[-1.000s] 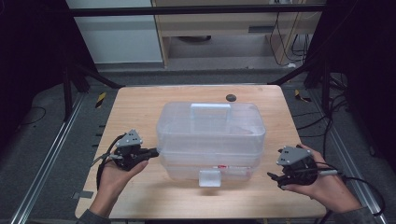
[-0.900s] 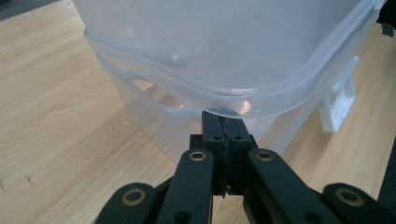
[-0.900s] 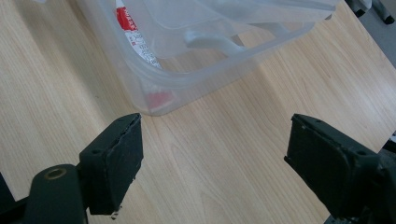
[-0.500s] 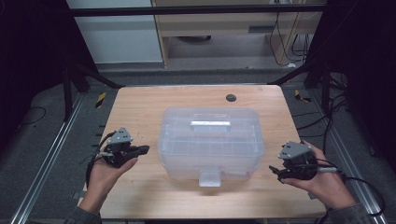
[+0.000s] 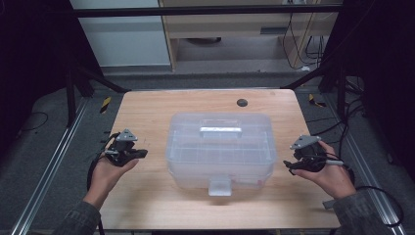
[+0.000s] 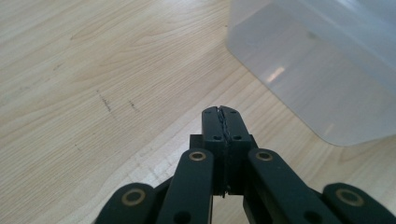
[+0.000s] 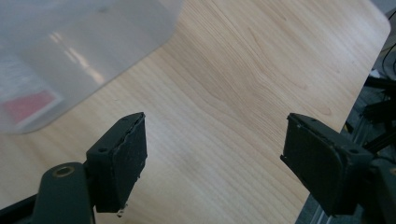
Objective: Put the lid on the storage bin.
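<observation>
left tongs (image 5: pixel 143 153): near edge, left of the box, pads pressed flat together, nothing pinched. Same story up close (image 6: pixel 223 122), just bare wood under the tips.
right tongs (image 5: pixel 288 167): near edge on the other side, jaws spread wide with nothing between, just been closing a touch. Up close (image 7: pixel 212 154) only counter in the gap.
hands: left hand (image 5: pixel 105 171) and right hand (image 5: pixel 330 174) flank the box, both well apart from it.
counter (image 5: pixel 147 205): light wood, plenty of bare room around everything.
box (image 5: pixel 220 147): clear lidded plastic box, dead centre between both tongs, flat on the counter, front latch (image 5: pixel 219 186) facing the near edge, handle (image 5: pixel 220 130) lying on the lid. Something red visible low through the wall, can't tell what.
hole (image 5: pixel 242 102): small dark round spot past the box, toward the far edge.
risk: smooth walls, so a squeeze from one side probably just shoves the box sideways. Shut left tongs can't grab anything until opened, could only nudge. Lifting by the lid with the latch loose might pop it open and dump the contents.
</observation>
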The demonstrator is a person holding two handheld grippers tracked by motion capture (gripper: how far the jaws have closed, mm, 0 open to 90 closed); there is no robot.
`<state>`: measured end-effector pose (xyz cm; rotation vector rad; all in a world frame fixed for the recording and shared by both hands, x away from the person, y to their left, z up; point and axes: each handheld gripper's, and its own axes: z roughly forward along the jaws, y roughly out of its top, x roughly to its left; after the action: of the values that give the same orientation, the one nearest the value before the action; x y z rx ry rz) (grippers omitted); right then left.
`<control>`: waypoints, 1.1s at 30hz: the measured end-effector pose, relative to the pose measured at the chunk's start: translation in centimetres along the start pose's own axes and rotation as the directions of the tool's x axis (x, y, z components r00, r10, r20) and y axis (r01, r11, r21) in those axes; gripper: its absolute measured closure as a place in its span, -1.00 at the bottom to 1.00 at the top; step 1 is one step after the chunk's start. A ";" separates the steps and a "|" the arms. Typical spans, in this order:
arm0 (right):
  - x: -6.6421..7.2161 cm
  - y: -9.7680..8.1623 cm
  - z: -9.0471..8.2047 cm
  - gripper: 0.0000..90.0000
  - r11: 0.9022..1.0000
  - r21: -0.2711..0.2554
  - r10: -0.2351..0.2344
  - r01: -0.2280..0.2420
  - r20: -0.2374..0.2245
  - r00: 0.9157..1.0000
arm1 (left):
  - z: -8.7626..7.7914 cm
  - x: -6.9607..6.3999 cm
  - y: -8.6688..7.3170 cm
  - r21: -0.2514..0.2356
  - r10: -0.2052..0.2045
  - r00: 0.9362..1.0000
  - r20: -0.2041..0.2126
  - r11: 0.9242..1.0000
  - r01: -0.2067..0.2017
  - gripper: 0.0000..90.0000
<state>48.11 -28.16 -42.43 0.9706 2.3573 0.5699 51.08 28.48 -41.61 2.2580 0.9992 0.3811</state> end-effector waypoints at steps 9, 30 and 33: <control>-3.1 0.3 4.9 -0.51 0.994 0.038 0.100 -0.100 -0.009 0.995 | 2.7 2.2 -0.1 0.002 -0.064 0.997 -0.050 0.998 0.064 0.99; -5.6 -0.4 10.2 -0.69 0.939 -0.045 0.343 -0.342 0.010 0.939 | 7.3 4.3 -0.1 -0.127 -0.146 0.970 -0.194 0.984 0.123 0.00; -5.7 -0.7 10.6 -0.70 0.927 -0.053 0.373 -0.372 0.002 0.928 | 7.9 4.3 -0.4 -0.139 -0.153 0.969 -0.193 0.982 0.128 -0.23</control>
<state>57.66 -30.92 -49.34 1.4070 2.1443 0.7608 57.61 28.50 -47.82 2.0510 1.1974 0.6048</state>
